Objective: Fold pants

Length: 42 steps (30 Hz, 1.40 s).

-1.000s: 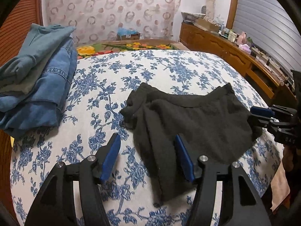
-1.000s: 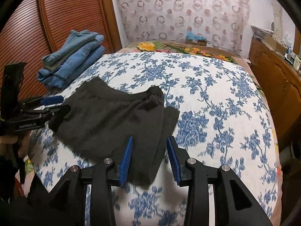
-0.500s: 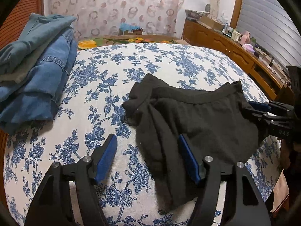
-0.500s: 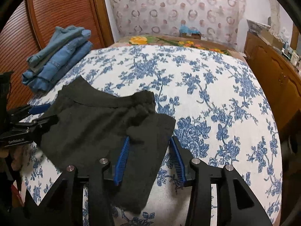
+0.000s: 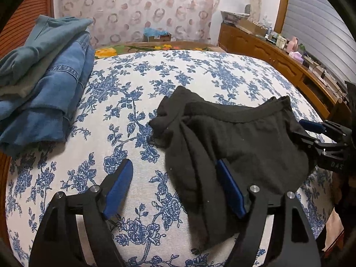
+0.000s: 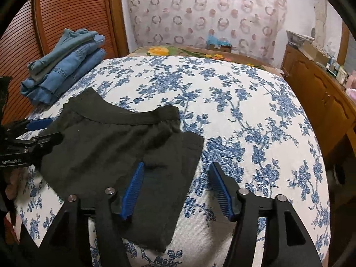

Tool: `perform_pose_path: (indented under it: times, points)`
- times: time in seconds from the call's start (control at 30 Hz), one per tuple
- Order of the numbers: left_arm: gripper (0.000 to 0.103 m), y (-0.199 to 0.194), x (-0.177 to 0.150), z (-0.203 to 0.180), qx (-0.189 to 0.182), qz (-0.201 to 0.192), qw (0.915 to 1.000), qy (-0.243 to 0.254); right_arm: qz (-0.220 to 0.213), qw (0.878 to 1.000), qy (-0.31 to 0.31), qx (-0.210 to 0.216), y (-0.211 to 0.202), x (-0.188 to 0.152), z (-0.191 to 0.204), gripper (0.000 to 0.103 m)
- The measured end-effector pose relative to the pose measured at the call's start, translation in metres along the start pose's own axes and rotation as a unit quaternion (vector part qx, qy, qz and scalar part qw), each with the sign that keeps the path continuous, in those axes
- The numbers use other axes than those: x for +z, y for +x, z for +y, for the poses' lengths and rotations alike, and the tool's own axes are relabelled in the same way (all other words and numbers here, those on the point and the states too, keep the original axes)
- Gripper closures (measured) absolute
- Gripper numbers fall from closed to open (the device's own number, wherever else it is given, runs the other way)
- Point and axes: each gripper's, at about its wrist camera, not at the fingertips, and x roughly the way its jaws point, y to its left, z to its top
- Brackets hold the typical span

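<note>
Both your grippers have dropped closer to the crumpled black fabric pants (image 5: 240,146); left gripper (image 5: 175,189) and right gripper (image 6: 176,188) fingers gape wide, straddling its edges, holding nothing.

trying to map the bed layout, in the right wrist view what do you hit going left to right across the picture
left gripper at the left edge → stack of folded jeans → black pants → bare floral bedspread → wooden dresser at the right edge.
</note>
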Motion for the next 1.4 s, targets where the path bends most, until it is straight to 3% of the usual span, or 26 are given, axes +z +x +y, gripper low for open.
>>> perform_pose_path:
  times: [0.37,0.7,0.93,1.23,1.4]
  points:
    - [0.021,0.001,0.001,0.002,-0.002,0.01,0.9999,0.001,0.002,1.0,-0.004,0.0,-0.001,-0.001,-0.001,0.033]
    - [0.022,-0.001,0.014,0.005,-0.047,-0.004,0.9988,-0.013,0.013,1.0,-0.004,0.007,0.001,0.004,-0.002,0.033]
    - [0.052,0.006,0.026,0.006,-0.067,-0.004,0.9974,-0.023,0.018,1.0,-0.007,0.023,0.005,0.01,-0.001,0.043]
    - [0.052,0.016,0.024,0.01,-0.061,-0.004,0.9976,-0.032,0.021,0.999,-0.005,0.029,0.014,0.02,0.0,0.048]
    - [0.052,0.016,0.024,0.01,-0.062,-0.004,0.9975,-0.033,0.02,0.999,-0.006,0.033,0.018,0.023,0.003,0.06]
